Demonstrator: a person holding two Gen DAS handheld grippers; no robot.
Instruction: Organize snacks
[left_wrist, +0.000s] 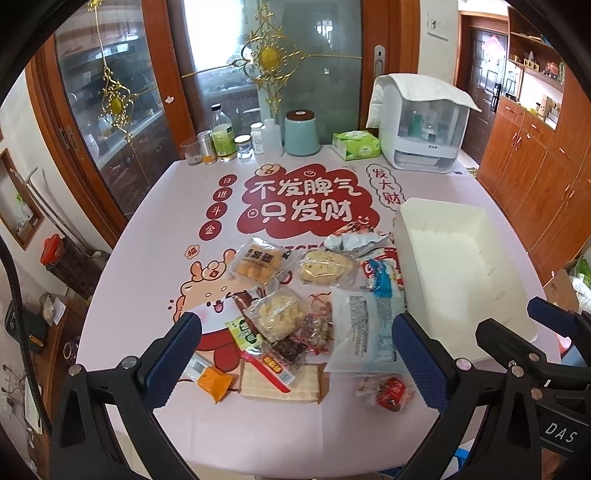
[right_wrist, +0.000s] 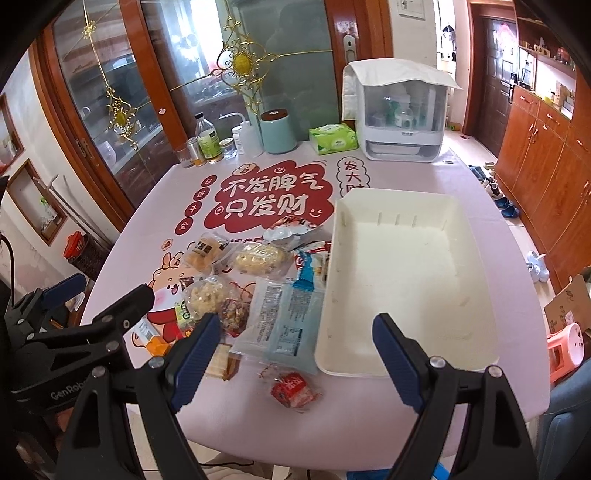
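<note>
Several wrapped snacks lie in a heap on the pink table: a large white-and-blue packet (left_wrist: 360, 328) (right_wrist: 280, 325), a small red sweet (left_wrist: 391, 393) (right_wrist: 291, 387), pale crumbly cakes (left_wrist: 279, 314) (right_wrist: 258, 260), a yellow pastry pack (left_wrist: 255, 260) and a wafer pack (left_wrist: 284, 384). An empty white bin (left_wrist: 461, 266) (right_wrist: 402, 284) stands right of the heap. My left gripper (left_wrist: 295, 354) is open above the heap's near edge. My right gripper (right_wrist: 295, 358) is open above the red sweet and the bin's near left corner. Both hold nothing.
At the table's far edge stand bottles and jars (left_wrist: 223, 142), a teal canister (left_wrist: 301, 133), a green tissue pack (left_wrist: 356, 144) and a white covered appliance (left_wrist: 423, 125). Glass cabinet doors (left_wrist: 110, 110) lie behind, wooden cupboards (right_wrist: 546, 173) on the right.
</note>
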